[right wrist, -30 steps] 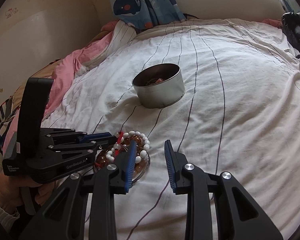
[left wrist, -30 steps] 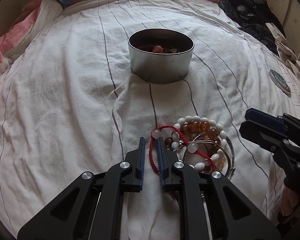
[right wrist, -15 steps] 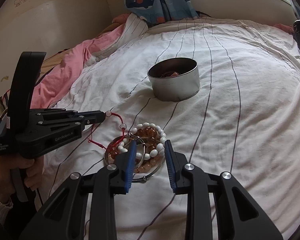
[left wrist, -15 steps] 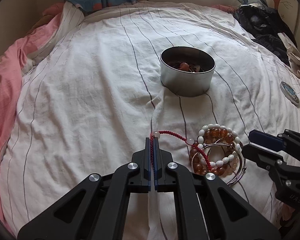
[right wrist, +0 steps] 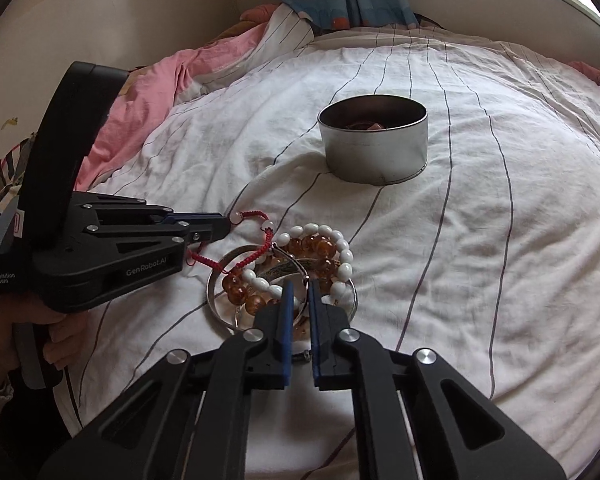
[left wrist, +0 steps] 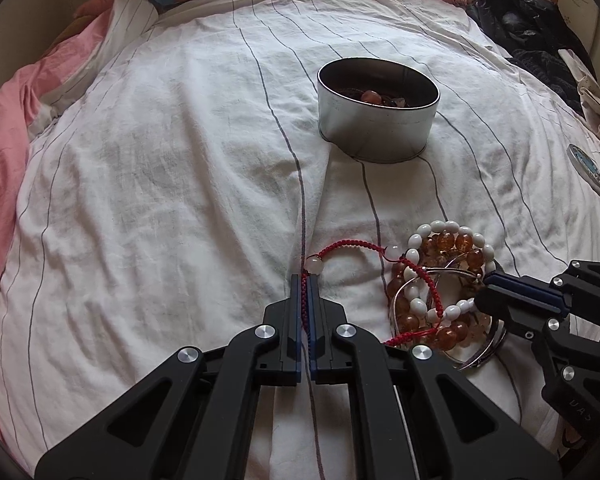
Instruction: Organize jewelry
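My worry: the red braided cord bracelet (left wrist: 352, 250) still loops under the white and amber bead bracelets (left wrist: 448, 276), so pulling apart could drag the pile across the striped white bedsheet (left wrist: 172, 184).

My left gripper (left wrist: 305, 280) pinches that cord. My right gripper (right wrist: 299, 286), jaws just closing, clamps the thin silver bangle (right wrist: 220, 308), near the round metal tin (right wrist: 374, 144).

Left gripper (left wrist: 305, 280) went from open around the red cord bracelet (left wrist: 356, 246) to clamped on it, and has dragged the cord out leftward so it now stretches away from the bead pile (left wrist: 444, 280). Right gripper (right wrist: 299, 287) moved in over the pile and its jaws have just been closing, now pinched on the thin silver bangle (right wrist: 306, 280).
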Available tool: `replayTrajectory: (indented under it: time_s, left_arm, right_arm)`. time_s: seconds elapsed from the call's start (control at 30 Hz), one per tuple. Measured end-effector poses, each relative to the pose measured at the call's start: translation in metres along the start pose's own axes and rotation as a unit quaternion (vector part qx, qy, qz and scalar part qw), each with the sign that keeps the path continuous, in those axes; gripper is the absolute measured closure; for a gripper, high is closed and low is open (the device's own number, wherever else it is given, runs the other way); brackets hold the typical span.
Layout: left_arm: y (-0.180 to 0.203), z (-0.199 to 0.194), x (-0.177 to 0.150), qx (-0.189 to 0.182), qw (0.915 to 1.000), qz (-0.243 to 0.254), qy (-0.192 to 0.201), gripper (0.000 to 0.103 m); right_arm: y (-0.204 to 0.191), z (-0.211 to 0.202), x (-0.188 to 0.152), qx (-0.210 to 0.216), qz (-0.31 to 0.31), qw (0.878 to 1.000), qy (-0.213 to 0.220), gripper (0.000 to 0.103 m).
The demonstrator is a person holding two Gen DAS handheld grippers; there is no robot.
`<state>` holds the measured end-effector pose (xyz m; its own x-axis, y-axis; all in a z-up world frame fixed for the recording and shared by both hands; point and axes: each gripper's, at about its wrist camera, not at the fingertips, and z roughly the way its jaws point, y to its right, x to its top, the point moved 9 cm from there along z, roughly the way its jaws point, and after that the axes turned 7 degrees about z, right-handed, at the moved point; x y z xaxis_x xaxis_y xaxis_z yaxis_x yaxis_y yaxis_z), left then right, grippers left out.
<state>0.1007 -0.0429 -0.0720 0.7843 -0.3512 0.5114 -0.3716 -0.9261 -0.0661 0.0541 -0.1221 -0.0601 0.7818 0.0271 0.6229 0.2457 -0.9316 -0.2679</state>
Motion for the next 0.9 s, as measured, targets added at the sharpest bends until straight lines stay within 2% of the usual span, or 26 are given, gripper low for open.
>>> replayTrajectory:
  time_s: [0.27, 0.57, 0.9]
  left_arm:
    - [-0.006, -0.027, 0.008, 0.002, 0.9993, -0.009, 0.038, 0.101]
    - [0.001, -0.066, 0.033, -0.004, 0.9967, -0.003, 0.080, 0.101]
    - [0.028, -0.071, 0.053, -0.029, 0.9939, 0.000, 0.107, 0.101]
  right_arm:
    - [0.009, -0.020, 0.015, 0.007, 0.023, 0.999, 0.046, 0.100]
    - [0.023, -0.045, 0.032, 0.025, 0.062, 0.993, 0.094, 0.100]
    - [0.043, -0.045, 0.043, 0.000, 0.089, 0.991, 0.102, 0.100]
